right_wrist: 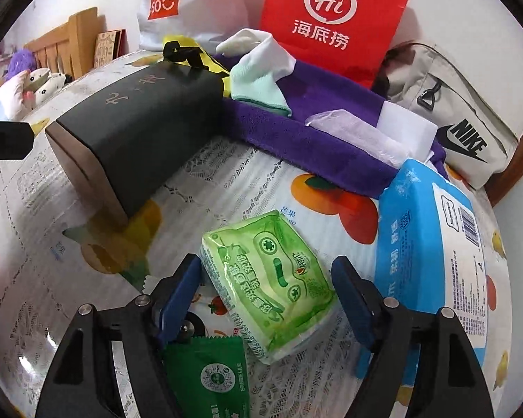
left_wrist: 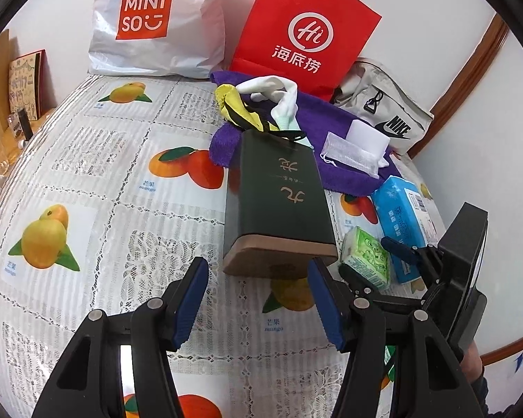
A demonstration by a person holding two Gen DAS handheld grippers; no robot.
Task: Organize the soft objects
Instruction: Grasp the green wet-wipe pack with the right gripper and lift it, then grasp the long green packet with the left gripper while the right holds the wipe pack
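Green tissue pack [right_wrist: 266, 287] lies on the worktop [left_wrist: 87, 174] between my right tongs [right_wrist: 265, 299], released around it. One blue pack [right_wrist: 432, 261], one dark box [left_wrist: 279, 205], two bags. Left tongs [left_wrist: 258, 299] gape empty. Only the right view shows a green sachet [right_wrist: 209, 376].

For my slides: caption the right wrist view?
Open right gripper straddles a green tissue pack beside a blue one.

- Green tissue pack [right_wrist: 270, 287]: glossy, crinkled plastic film.
- Purple towel [right_wrist: 317, 139]: matt, fuzzy cloth.
- Dark box [left_wrist: 279, 202]: smooth matt card.
- Red bag [left_wrist: 305, 24]: matt paper.
- Counter cover [left_wrist: 122, 244]: shiny plastic over lace.
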